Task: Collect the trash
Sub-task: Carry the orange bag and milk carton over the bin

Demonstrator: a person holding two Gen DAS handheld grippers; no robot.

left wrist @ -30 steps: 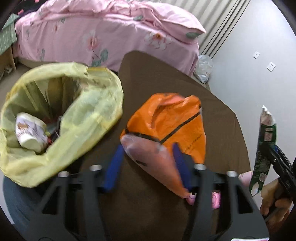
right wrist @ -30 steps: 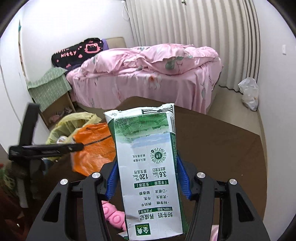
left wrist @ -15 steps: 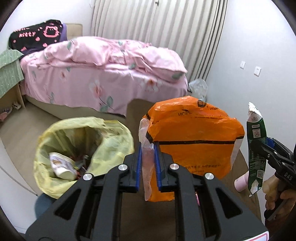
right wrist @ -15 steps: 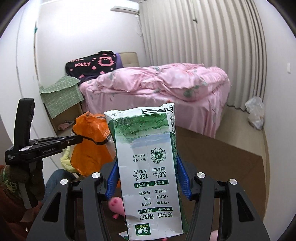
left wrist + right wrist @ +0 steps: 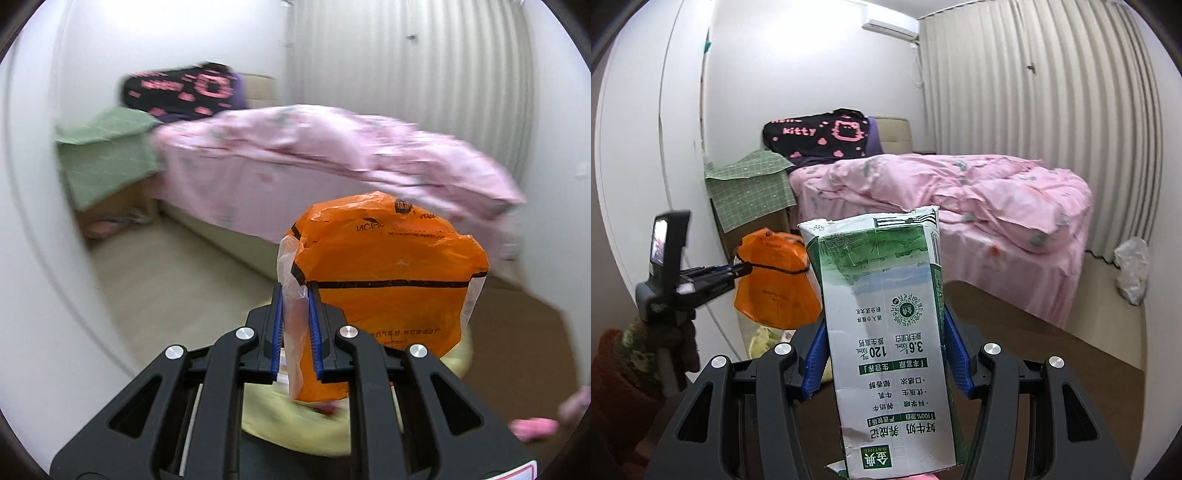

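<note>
Left claw: the left gripper (image 5: 297, 334) is seen pinched narrow on the clear edge strip of a crinkled orange plastic bag with black lines and print (image 5: 388, 280); the strip runs between the blue pads and the bag stands up past the fingertips, to their right.
Orange bag, from the right wrist view: it (image 5: 774, 280) is held up at the left of the scene by the left gripper (image 5: 740, 269), above a pale yellow bin liner.
Bin liner: a pale yellow plastic liner (image 5: 295, 424) is glimpsed directly below the hanging bag, near the camera; its contents cannot be made out in this blur.
Right claw: the right gripper (image 5: 884, 360) is spread wide around a flattened white-and-green paper milk carton (image 5: 886, 332), whose sides are pressed by the blue pads; the carton is held upside down, its print inverted.
Brown surface: a dark brown tabletop (image 5: 1052, 362) is seen to the right and below the carton; a blurred pink object (image 5: 535, 428) lies at its near right edge.
Done: two pieces of trash are judged to be picked up, one in each claw.
Left: neither piece is yet released into the yellow liner; the bag appears closest to being dropped, the carton next. Whether the pink object counts as trash cannot be told.
</note>
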